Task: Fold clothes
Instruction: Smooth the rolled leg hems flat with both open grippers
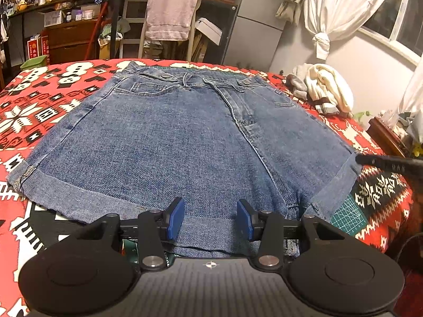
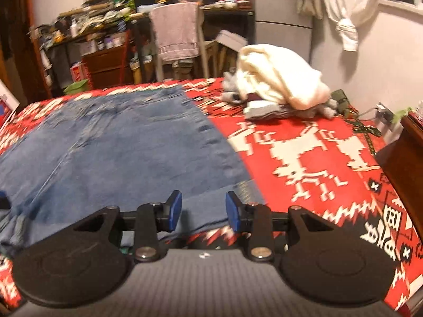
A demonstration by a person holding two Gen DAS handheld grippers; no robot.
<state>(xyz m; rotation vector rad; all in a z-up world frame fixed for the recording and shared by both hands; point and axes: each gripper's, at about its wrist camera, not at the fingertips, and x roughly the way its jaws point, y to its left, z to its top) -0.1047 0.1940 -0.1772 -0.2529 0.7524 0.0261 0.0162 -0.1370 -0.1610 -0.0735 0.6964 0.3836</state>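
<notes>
The denim shorts point(image 1: 169, 142) lie spread flat on the red, white and black patterned blanket point(image 1: 39, 100) that covers the worktop, waistband at the far side, both rolled cuffs toward me. My left gripper point(image 1: 210, 218) sits low at the near hem of the shorts, above the left leg's cuff, with its jaws apart; the blue pads point(image 1: 176, 219) stand on either side of a stretch of cuff and nothing is clamped between them. At the right edge of the left view a dark part of my other tool point(image 1: 391, 162) reaches in beside the right leg's cuff. A corner of a green cutting mat point(image 1: 346, 215) shows under the blanket's edge near that cuff. My right gripper point(image 2: 203, 211) is at the near right corner of the shorts point(image 2: 119, 145), jaws apart as well; the cuff's edge runs between the pads point(image 2: 175, 211), but I cannot tell whether they touch the cloth, since the right view is smeared with blur. Well beyond the shorts, toward the far right of the blanket point(image 2: 304, 153), a pile of clothes point(image 2: 280, 84) sits with a cream garment heaped on top and grey pieces beneath it. Behind the worktop stands a chair with a pink towel point(image 1: 170, 13) draped over its back, and a knotted white curtain point(image 1: 333, 8) hangs by the window.
</notes>
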